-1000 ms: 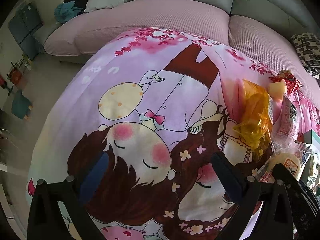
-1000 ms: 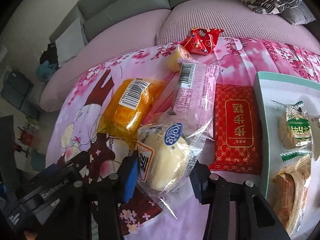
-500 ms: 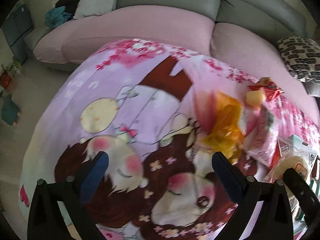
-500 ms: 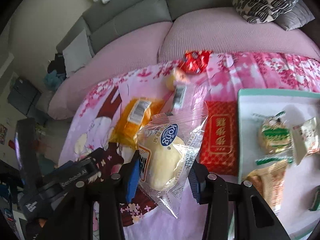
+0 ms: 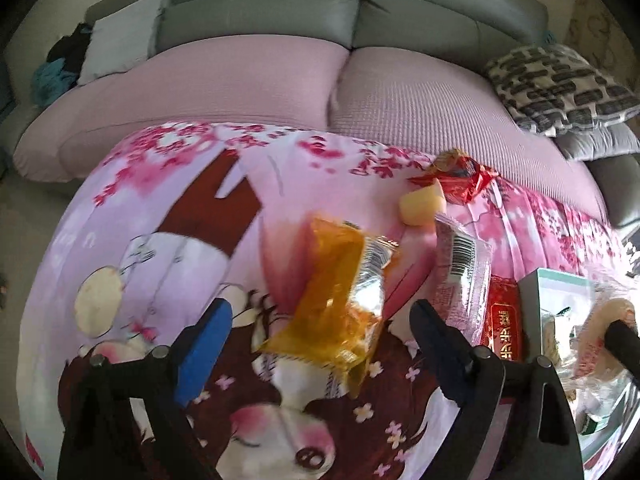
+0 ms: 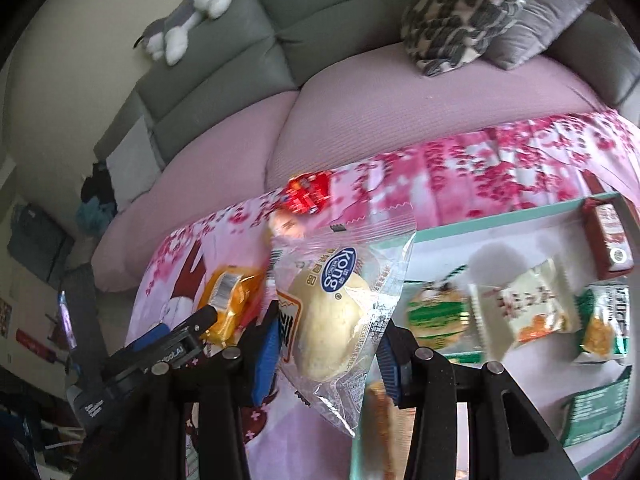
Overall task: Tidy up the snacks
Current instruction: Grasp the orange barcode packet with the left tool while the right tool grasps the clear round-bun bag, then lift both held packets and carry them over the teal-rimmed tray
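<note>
Pinched between the blue-padded fingers of the right gripper (image 6: 326,344) is a clear plastic packet holding a pale round bun (image 6: 338,320), with a blue oval logo near its top; the packet is lifted off the cloth and hangs at the left edge of the white tray with a mint-green rim (image 6: 500,222). Inside that tray lie a round green-and-white wrapped cracker (image 6: 434,314), a white crimped sachet with an orange picture (image 6: 528,310), a green packet with yellow pieces (image 6: 604,322), a dark red carton (image 6: 610,240) near the far rim, and a dark green packet (image 6: 596,408) at the near right.

Fingers of the left gripper (image 5: 320,344) stand spread wide with nothing between the pads, hovering over the near end of a crinkled orange-yellow snack bag (image 5: 340,304) that lies on the pink cartoon-printed cloth (image 5: 180,240). Just right of that bag lies a long pink translucent packet with a barcode (image 5: 460,276), and beside it a flat red packet with gold lettering (image 5: 502,326) touching the tray's left wall. Farther back, a pale yellow wrapped cube (image 5: 422,204) sits against a shiny red foil wrapper (image 5: 464,184).

Beyond the cloth runs a pink-covered sofa seat (image 5: 248,80) with grey-green back cushions (image 5: 260,4), a black-and-cream patterned pillow (image 5: 556,84) and a grey-and-white plush toy (image 6: 184,28) on top.
</note>
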Available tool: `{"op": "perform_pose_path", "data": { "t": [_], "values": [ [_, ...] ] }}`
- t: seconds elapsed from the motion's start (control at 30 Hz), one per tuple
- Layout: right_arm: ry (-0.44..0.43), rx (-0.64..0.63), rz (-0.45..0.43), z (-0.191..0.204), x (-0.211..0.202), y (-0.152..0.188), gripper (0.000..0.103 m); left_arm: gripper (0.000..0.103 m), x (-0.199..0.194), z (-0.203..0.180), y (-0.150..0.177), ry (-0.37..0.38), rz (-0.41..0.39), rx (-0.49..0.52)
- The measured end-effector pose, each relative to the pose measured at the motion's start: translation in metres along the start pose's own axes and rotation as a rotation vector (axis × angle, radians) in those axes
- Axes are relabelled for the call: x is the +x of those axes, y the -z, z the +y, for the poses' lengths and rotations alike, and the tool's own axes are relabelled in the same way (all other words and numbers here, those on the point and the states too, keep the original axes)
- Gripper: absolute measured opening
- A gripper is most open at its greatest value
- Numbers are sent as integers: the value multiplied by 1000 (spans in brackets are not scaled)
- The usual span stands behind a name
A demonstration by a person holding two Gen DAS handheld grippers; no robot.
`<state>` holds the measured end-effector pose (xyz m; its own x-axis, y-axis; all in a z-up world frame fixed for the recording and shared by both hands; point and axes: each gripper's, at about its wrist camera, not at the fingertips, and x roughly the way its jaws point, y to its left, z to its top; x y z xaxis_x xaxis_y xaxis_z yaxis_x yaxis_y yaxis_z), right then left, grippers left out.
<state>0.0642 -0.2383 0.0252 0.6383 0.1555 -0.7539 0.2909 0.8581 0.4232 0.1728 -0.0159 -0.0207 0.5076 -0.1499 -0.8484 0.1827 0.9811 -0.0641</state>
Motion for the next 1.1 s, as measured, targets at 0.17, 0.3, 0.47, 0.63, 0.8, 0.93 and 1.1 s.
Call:
{"op": "perform_pose_path", "data": {
  "t": [0.17,0.3,0.47,0.63,0.8,0.93,1.1],
  "values": [
    [8,49,-5,-21,-6,-2,46,75,16,-5,-1,-17,13,17],
    [11,67,-5,-29,-7,-2,46,69,27,-1,0,-5,29,-2],
    [12,81,-3,-34,-9,-1,46,57,29,1,1,25,26,-31],
    [17,90,-11,-38,-13,-1,46,43,26,2,3,47,27,-53],
    [22,107,-15,-43,-19,2,46,42,16,3,5,52,22,-83],
    [21,118,-22,-49,-26,6,46,42,3,6,7,38,7,-100],
    [27,148,-43,-63,-41,8,46,42,-22,2,8,39,-34,-106]
  ]
}}
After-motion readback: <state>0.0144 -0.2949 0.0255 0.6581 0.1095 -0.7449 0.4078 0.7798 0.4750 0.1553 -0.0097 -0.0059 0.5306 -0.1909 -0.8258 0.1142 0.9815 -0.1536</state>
